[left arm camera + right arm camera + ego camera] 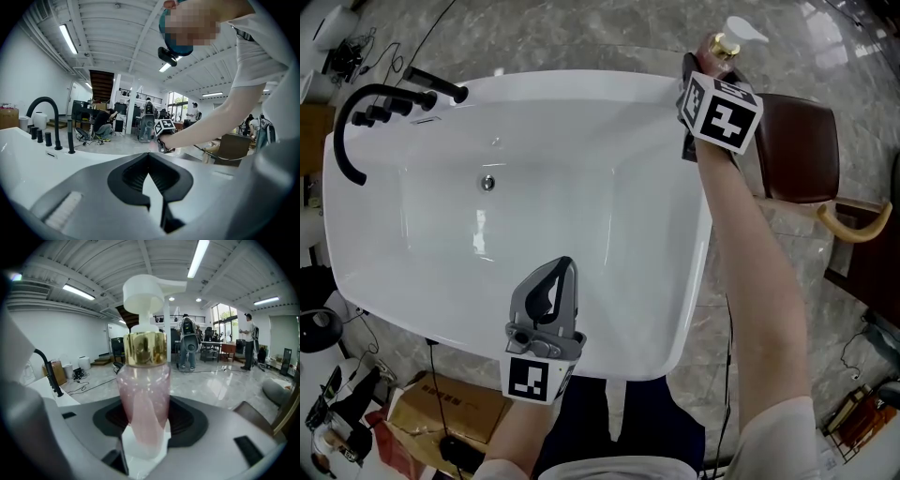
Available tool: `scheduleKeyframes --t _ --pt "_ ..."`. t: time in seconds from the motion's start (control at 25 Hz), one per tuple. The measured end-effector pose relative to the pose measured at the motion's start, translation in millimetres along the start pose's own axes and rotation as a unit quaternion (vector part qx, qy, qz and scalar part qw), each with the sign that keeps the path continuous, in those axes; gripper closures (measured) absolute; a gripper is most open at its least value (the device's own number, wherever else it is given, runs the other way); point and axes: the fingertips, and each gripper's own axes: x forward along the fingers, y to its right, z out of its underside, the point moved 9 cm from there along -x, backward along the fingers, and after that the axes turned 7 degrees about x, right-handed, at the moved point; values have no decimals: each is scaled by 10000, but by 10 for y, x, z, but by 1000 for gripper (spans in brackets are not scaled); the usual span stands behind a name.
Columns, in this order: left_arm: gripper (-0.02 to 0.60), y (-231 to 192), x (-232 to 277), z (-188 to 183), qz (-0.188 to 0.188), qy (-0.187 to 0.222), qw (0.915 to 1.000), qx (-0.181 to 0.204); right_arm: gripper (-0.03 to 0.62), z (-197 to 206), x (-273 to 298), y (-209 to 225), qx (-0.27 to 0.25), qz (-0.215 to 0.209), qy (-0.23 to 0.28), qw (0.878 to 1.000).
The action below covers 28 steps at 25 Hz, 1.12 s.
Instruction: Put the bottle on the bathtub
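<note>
In the head view, a white oval bathtub (581,141) fills the middle, with a curved black faucet (356,122) at its far left end. The left gripper (564,265) hovers over the tub's near rim, its curved tips meeting. The right gripper (712,61) reaches to the tub's far right corner and holds a pink pump bottle with a gold collar and white pump head (729,39) upright there. A brown chair (802,150) stands just beside that corner.

In the left gripper view, the jaws are closed tip to tip on nothing, and only white tub surface shows through the gap behind the tips.

In the right gripper view, the jaws are clamped on the lower body of the bottle (143,394), with white surface under its base. Whether the base touches the rim cannot be told.
</note>
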Motion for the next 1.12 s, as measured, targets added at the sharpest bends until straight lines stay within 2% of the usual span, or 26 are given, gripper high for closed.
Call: scheduleKeyframes --t 0.16,0.44,0.56,0.68,0.96,1.12 --pt "574 -42 -7 -44 -76 217 9996 137 375 -5 -2 -8 15 38 -20 10000" --pt "574 -30 -89 18 3 -61 10000 -63 372 4 1 -34 7 128 22 9999" --pt "574 -26 -103 16 26 -57 10000 -40 287 -15 -2 -66 -69 26 80 9999" --pt "574 -16 -108 -12 5 -23 10000 -19 252 -17 -45 -68 -76 -43 187 9998" --pt "574 -16 -127 -65 -63 33 10000 -8 247 22 -204 -19 -144 -50 279 9995" --pt "574 -23 -158 -91 -78 81 9999 36 247 116 -430 3 -389 -49 205 9990"
